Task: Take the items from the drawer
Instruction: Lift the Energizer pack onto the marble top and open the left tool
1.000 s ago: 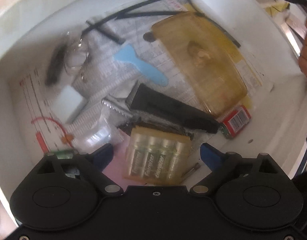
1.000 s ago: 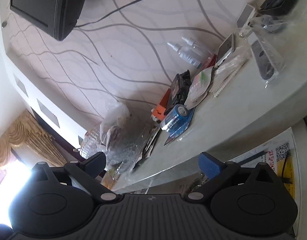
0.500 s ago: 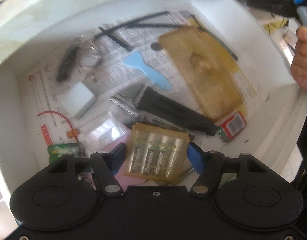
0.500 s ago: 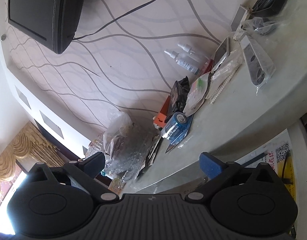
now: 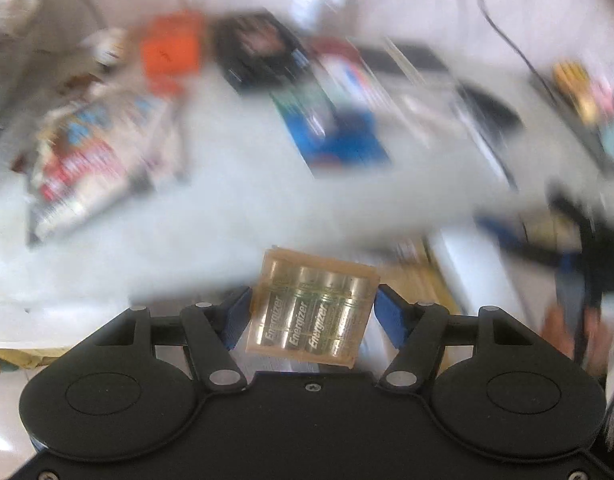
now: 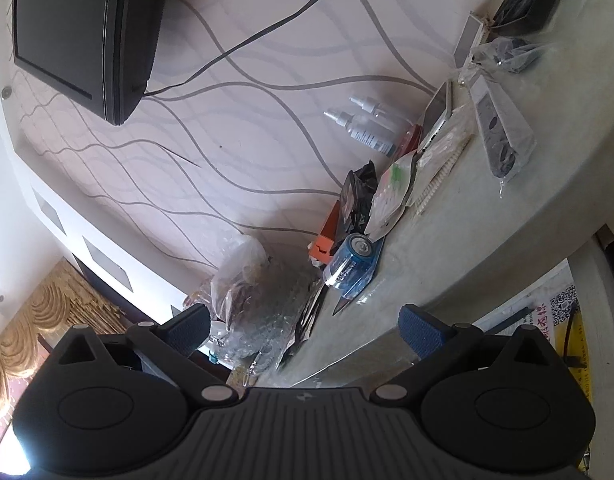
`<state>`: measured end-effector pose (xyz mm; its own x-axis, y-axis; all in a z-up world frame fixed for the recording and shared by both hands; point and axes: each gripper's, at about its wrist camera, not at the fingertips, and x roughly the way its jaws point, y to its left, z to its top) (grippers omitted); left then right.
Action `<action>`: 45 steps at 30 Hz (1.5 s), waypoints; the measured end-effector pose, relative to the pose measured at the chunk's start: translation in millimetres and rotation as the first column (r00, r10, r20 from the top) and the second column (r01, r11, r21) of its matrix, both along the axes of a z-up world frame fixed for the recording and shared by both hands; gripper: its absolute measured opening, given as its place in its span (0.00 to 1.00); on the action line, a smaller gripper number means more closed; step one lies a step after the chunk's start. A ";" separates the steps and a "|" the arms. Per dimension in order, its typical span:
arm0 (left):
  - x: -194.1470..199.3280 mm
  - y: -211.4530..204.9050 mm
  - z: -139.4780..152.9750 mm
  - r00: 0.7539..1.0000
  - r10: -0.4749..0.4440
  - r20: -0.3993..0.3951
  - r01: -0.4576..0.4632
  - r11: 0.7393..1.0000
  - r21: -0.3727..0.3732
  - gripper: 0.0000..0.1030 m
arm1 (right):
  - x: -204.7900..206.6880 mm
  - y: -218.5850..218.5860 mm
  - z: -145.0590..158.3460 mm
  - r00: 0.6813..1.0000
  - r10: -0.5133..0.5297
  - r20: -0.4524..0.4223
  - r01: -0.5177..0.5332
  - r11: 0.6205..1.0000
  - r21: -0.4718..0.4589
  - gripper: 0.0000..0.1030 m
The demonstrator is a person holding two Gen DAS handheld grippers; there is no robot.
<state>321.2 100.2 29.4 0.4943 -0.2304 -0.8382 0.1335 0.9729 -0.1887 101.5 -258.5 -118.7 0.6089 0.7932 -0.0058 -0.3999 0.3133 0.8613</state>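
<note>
Lifted clear of the drawer since the earlier frames, the battery case (image 5: pixel 313 309) now hangs over the edge of the grey countertop (image 5: pixel 235 200), pinched between the blue pads of the left gripper (image 5: pixel 313 316), which were spread wide around it a second ago. Nearly everything beyond is smeared by motion blur: an orange box (image 5: pixel 169 50), a blue battery pack (image 5: pixel 339 136) and a printed bag (image 5: pixel 99 160) are only roughly legible. The case is amber-tinted clear plastic holding four silver-green Energizer cells (labels readable). The right gripper (image 6: pixel 305 330) has barely shifted, its jaws apart and empty, facing the same countertop (image 6: pixel 487 216) and wavy-patterned wall (image 6: pixel 267 92).
</note>
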 end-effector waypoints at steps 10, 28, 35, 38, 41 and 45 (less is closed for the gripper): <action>120.4 19.8 -7.5 0.956 0.293 -0.017 -0.294 0.951 -0.095 0.64 | 2.9 -11.2 -7.1 1.000 -0.013 -0.027 0.016 0.996 0.084 1.00; 165.0 -10.4 -24.2 0.961 0.275 -0.041 -0.277 0.958 -0.074 0.56 | 8.0 -16.3 -12.2 0.999 0.002 -0.047 0.004 0.990 0.142 1.00; 162.3 -3.3 -25.1 0.950 0.307 -0.051 -0.311 0.941 -0.134 0.57 | 7.9 -14.9 -11.1 0.999 0.002 -0.046 0.005 0.990 0.140 1.00; 161.7 -3.1 -25.7 0.947 0.317 -0.045 -0.320 0.936 -0.145 0.57 | 8.2 -14.6 -11.1 0.999 0.001 -0.045 0.006 0.990 0.138 1.00; 158.1 -1.6 -25.2 0.947 0.319 -0.045 -0.322 0.935 -0.150 0.57 | 8.1 -14.9 -11.9 0.999 0.001 -0.045 0.005 0.990 0.139 1.00; 141.7 -0.7 -19.3 0.953 0.303 -0.024 -0.303 0.942 -0.145 0.57 | 7.9 -14.8 -11.7 0.999 0.001 -0.044 0.005 0.991 0.134 1.00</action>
<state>462.9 99.5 10.1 0.5587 -0.1892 -0.8075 -0.1633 0.9295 -0.3308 109.3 -273.3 -130.4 0.6121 0.7873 0.0744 -0.3607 0.1943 0.9122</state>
